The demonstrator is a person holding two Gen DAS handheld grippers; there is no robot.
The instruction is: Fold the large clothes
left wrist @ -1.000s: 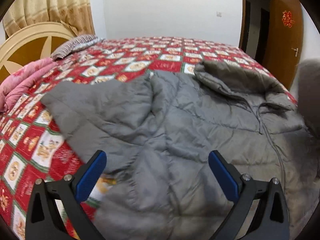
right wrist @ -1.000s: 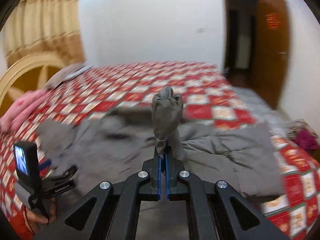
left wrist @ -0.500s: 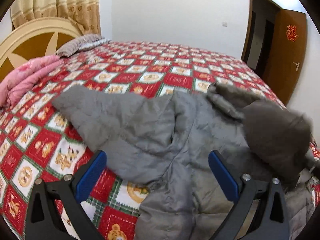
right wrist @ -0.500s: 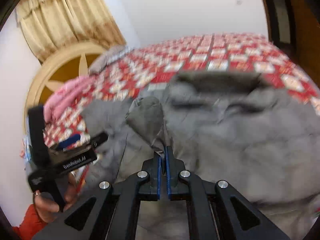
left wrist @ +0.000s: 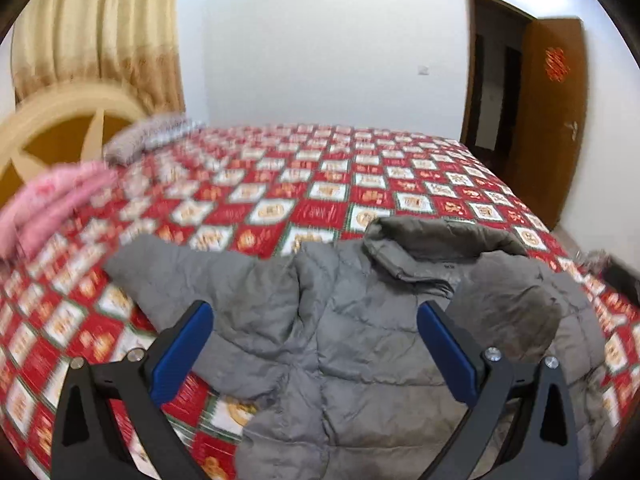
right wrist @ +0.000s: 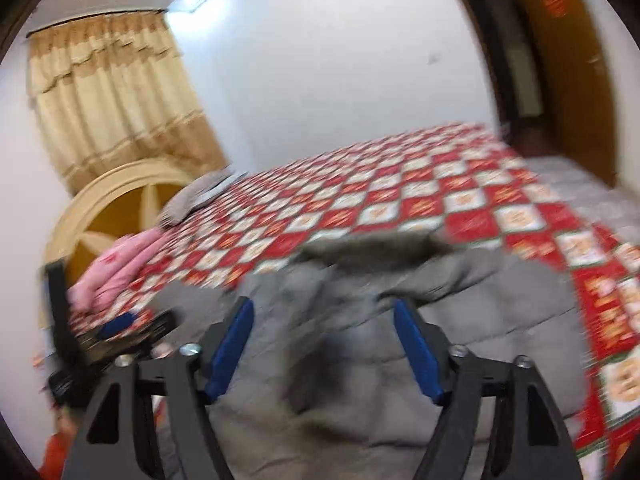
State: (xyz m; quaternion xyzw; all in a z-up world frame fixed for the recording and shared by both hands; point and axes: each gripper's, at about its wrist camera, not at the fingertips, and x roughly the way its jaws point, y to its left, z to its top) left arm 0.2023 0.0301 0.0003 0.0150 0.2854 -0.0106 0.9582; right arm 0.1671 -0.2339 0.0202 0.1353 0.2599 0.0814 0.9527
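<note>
A large grey padded jacket (left wrist: 340, 332) lies face up on the bed, collar toward the far side. Its left sleeve (left wrist: 188, 276) stretches out to the left over the quilt. Its right sleeve (left wrist: 516, 312) lies folded across the chest. My left gripper (left wrist: 312, 340) is open and empty above the jacket's front. My right gripper (right wrist: 324, 344) is open and empty above the jacket (right wrist: 360, 360), which is blurred in the right wrist view. The left gripper also shows at the left in the right wrist view (right wrist: 120, 328).
The bed carries a red, white and green patterned quilt (left wrist: 320, 184). A pink blanket (left wrist: 52, 200) and a grey pillow (left wrist: 148, 136) lie by the cream headboard (left wrist: 52, 128). A brown door (left wrist: 552, 120) stands at the right.
My right gripper carried the right sleeve across the jacket's chest, opened and let it go. The sleeve now lies folded on the chest. My left gripper stayed open.
</note>
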